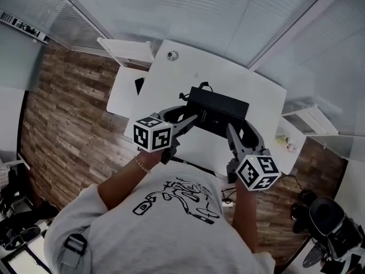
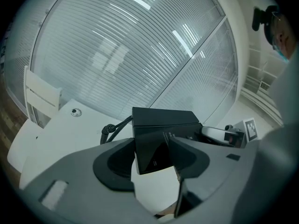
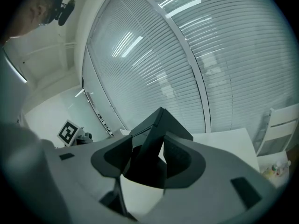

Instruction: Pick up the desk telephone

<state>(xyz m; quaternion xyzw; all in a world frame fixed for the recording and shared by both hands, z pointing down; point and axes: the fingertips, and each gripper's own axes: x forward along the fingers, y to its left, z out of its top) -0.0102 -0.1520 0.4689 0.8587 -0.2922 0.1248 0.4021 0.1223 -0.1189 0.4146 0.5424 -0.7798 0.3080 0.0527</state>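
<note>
The black desk telephone [image 1: 217, 112] hangs above the white table [image 1: 171, 84], carried between both grippers. My left gripper [image 1: 191, 120] is shut on its left end and my right gripper [image 1: 231, 131] on its right end. In the left gripper view the telephone [image 2: 161, 134] sits between the two grey jaws of the left gripper [image 2: 152, 146], and its black cord [image 2: 110, 129] trails down to the left. In the right gripper view a corner of the telephone [image 3: 156, 129] is wedged between the jaws of the right gripper [image 3: 147, 146].
A small round fitting [image 1: 172, 55] is set in the table's far corner. A white chair [image 1: 128, 53] stands behind the table on the left. A dark office chair [image 1: 328, 221] is at the lower right. Slatted blinds cover the wall beyond, above the wooden floor [image 1: 68, 119].
</note>
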